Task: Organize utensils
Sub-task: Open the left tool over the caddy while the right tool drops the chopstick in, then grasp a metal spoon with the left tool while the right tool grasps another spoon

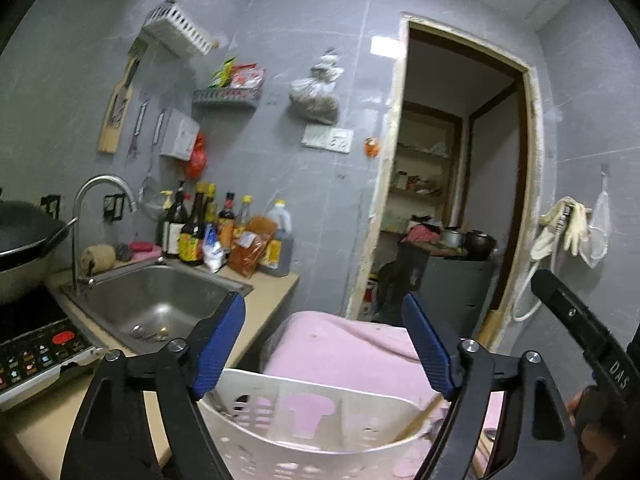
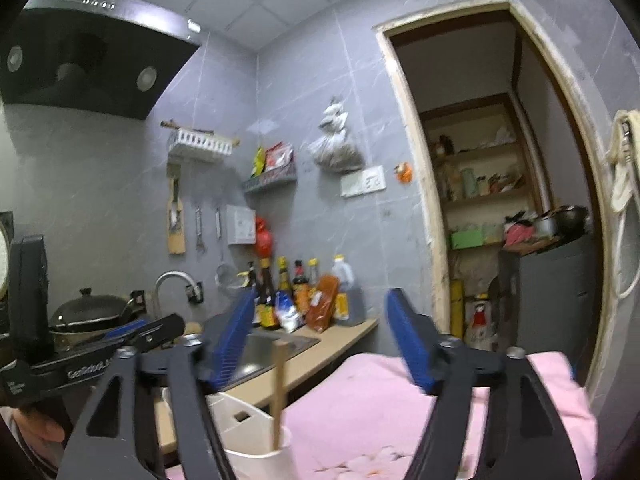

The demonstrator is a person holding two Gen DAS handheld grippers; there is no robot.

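Observation:
A white slotted utensil basket point(image 1: 316, 436) sits on a pink cloth point(image 1: 352, 352) just below my left gripper point(image 1: 324, 340), which is open and empty above it. A wooden stick-like utensil point(image 1: 420, 416) leans inside the basket's right end. In the right wrist view my right gripper point(image 2: 320, 344) is open and empty above the same basket point(image 2: 248, 428), where the wooden utensil point(image 2: 279, 396) stands upright in a white cup section. The other gripper point(image 2: 100, 352) shows at the left.
A steel sink point(image 1: 160, 300) with a faucet point(image 1: 96, 200) lies left, with an induction cooker point(image 1: 36, 352) and wok point(image 1: 24, 240). Sauce bottles point(image 1: 224, 232) line the counter's back. A doorway point(image 1: 452, 184) opens at right. A range hood point(image 2: 88, 52) hangs overhead.

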